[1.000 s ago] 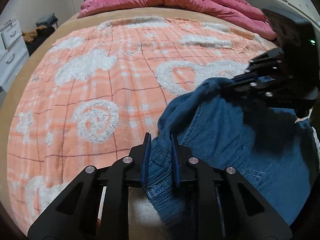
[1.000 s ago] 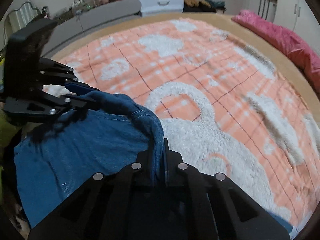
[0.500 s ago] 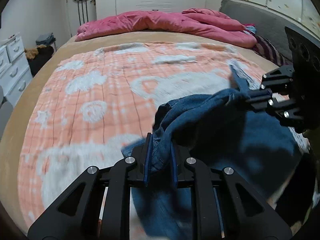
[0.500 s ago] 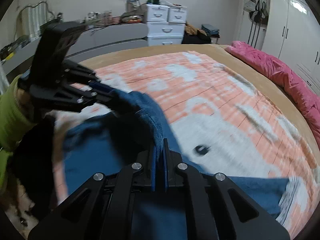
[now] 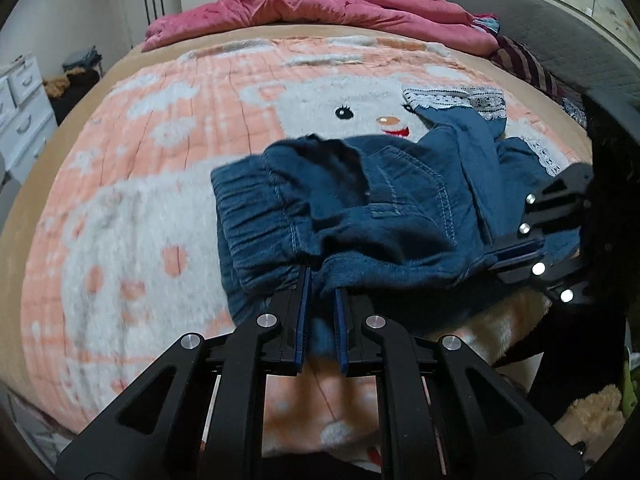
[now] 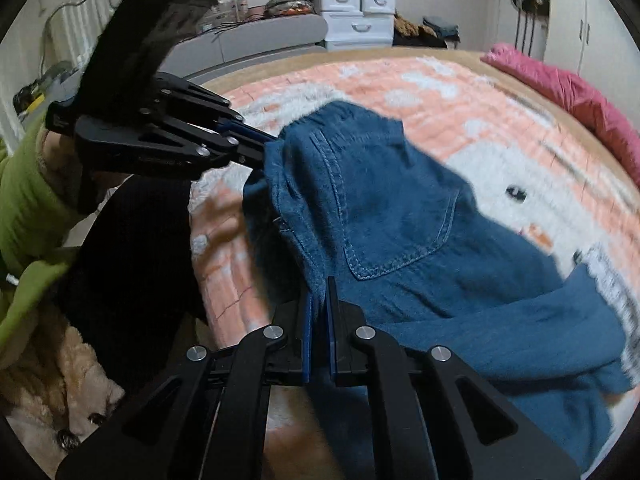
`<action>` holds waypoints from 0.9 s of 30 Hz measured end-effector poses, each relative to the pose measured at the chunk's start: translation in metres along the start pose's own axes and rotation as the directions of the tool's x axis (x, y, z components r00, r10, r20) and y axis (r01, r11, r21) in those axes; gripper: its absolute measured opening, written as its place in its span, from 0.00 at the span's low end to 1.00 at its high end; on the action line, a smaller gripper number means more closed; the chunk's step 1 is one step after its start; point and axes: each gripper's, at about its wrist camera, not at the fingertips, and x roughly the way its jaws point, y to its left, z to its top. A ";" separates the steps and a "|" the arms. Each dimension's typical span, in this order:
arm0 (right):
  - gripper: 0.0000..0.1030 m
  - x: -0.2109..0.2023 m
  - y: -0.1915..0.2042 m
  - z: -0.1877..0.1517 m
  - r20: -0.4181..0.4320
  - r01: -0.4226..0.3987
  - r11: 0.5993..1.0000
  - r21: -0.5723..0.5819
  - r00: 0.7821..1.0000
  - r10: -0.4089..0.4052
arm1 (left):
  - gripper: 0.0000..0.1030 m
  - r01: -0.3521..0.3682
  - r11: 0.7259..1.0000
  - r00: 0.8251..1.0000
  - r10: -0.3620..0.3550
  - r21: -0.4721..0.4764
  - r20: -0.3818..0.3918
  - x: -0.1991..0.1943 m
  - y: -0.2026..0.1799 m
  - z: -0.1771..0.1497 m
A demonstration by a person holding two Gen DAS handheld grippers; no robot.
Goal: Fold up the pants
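Note:
Blue denim pants (image 5: 372, 204) with an elastic waistband and lace-trimmed hems hang lifted above the orange and white blanket (image 5: 132, 184). My left gripper (image 5: 320, 280) is shut on the waistband at one side. My right gripper (image 6: 319, 292) is shut on the waist edge at the other side, near a back pocket (image 6: 400, 236). Each gripper shows in the other's view: the right one (image 5: 516, 252) at the right, the left one (image 6: 256, 148) at the upper left. The legs trail onto the blanket toward the lace hems (image 5: 456, 98).
A pink quilt (image 5: 320, 12) lies bunched along the far edge of the bed. White drawers (image 6: 356, 12) and a grey bench stand beyond the bed. A plush toy (image 6: 52, 380) and the person's green sleeve (image 6: 24, 196) are at the near left.
Both grippers have lifted the pants' waist up and pulled back toward the bed's near edge. The waist is now stretched between them, and the legs and lace hems have come into view.

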 end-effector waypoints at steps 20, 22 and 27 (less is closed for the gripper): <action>0.44 -0.030 0.006 -0.009 0.076 0.000 0.993 0.116 0.997 -0.009 | 0.32 0.074 0.997 0.997 -0.074 -0.007 0.017 0.017 -0.026 0.034; 0.46 -0.047 -0.007 -0.007 0.108 0.042 0.987 0.155 0.992 -0.059 | 0.31 0.058 0.998 0.998 -0.059 -0.033 -0.025 0.032 -0.019 0.022; 0.51 -0.045 -0.042 0.007 0.124 0.082 0.966 0.245 0.986 -0.115 | 0.29 0.048 0.998 0.999 -0.049 -0.036 -0.018 0.035 -0.015 0.002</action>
